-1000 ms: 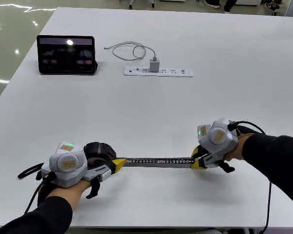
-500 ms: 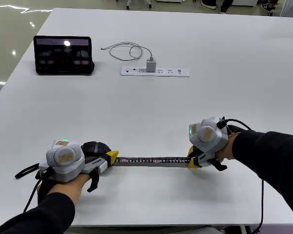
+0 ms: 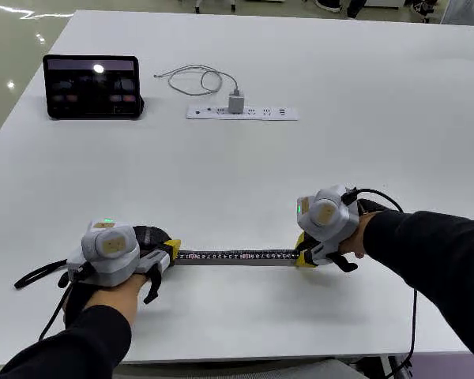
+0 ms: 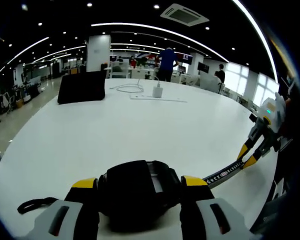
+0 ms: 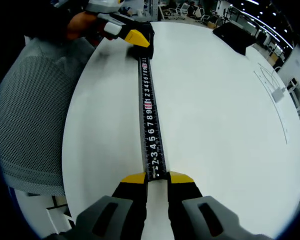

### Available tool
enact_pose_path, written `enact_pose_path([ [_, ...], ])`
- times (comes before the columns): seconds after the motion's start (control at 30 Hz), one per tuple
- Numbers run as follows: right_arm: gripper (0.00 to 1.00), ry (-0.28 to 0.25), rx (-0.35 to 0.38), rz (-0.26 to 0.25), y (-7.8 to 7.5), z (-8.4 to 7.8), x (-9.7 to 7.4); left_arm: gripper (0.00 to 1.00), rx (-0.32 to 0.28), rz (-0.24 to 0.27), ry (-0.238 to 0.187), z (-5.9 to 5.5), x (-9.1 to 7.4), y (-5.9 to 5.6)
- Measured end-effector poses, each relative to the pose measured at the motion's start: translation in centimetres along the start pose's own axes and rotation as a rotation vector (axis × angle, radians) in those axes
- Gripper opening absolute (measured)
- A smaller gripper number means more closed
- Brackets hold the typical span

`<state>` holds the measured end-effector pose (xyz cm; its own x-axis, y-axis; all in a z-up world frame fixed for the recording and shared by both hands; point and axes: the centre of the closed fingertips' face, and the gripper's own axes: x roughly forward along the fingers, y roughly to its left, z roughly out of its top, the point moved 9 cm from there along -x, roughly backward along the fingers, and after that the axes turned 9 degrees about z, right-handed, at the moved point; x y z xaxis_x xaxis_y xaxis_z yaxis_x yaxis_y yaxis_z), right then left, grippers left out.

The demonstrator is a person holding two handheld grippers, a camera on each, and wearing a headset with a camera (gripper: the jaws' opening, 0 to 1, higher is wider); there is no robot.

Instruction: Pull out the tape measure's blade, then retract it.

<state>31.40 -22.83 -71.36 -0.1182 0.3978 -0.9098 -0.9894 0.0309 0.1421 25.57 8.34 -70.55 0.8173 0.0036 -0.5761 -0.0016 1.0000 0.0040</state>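
Clutter sparse on the far half of the white tabletop (image 3: 363,118): tablet (image 3: 92,87) propped up at far left, screen dark with faint glints. Right of it, a loose coil of white cable (image 3: 193,79) leading to a charger (image 3: 235,103) plugged into a flat power strip (image 3: 241,114). All of these well apart from the work at the near edge, with bare surface between and nothing across the tape's line. Past the tabletop, in the left gripper view, an open hall with ceiling lights and a few people standing far back.

Tape measure (image 3: 152,237) near the front edge. Black case (image 4: 140,190) at the left, resting on the tabletop. Blade (image 3: 237,255) extended to the right, lying flat and straight, numbered face up, figures climbing from the free end toward the case.

Left gripper (image 3: 172,249) clenched on the case: yellow-tipped jaws spread wide, one against each flank, the case filling the gap between them.

Right gripper (image 5: 157,177) pinching the blade's free end: jaws almost together, only the strip's tip between them, held low over the tabletop. Dark sleeves (image 3: 426,245) behind both grippers, and a thin black lead (image 3: 415,316) hanging off the front edge at the right.
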Motion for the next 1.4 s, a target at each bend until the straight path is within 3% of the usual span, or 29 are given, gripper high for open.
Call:
enact_pose_path([
  [0.07,0.10,-0.007,-0.008,0.005,-0.1,0.0,0.1,0.61,0.032,0.002,-0.003,0.0,0.1,0.0],
  [0.13,0.10,0.003,-0.046,0.011,0.0,0.1,0.1,0.60,0.028,0.003,-0.002,0.0,0.0,0.0],
  [0.47,0.10,0.005,-0.093,0.022,0.1,0.3,0.2,0.60,0.036,-0.006,0.002,-0.1,0.0,0.2],
  [0.83,0.10,-0.017,-0.071,0.023,0.0,0.5,0.2,0.60,0.034,-0.009,0.008,-0.1,0.1,0.2],
  [1.0,0.10,-0.030,-0.011,0.029,-0.2,0.6,0.3,0.60,0.031,-0.011,0.010,-0.1,0.1,0.2],
  [1.4,0.10,-0.040,-0.041,0.029,0.0,1.0,0.5,0.60,0.039,-0.013,0.015,-0.1,0.0,0.2],
])
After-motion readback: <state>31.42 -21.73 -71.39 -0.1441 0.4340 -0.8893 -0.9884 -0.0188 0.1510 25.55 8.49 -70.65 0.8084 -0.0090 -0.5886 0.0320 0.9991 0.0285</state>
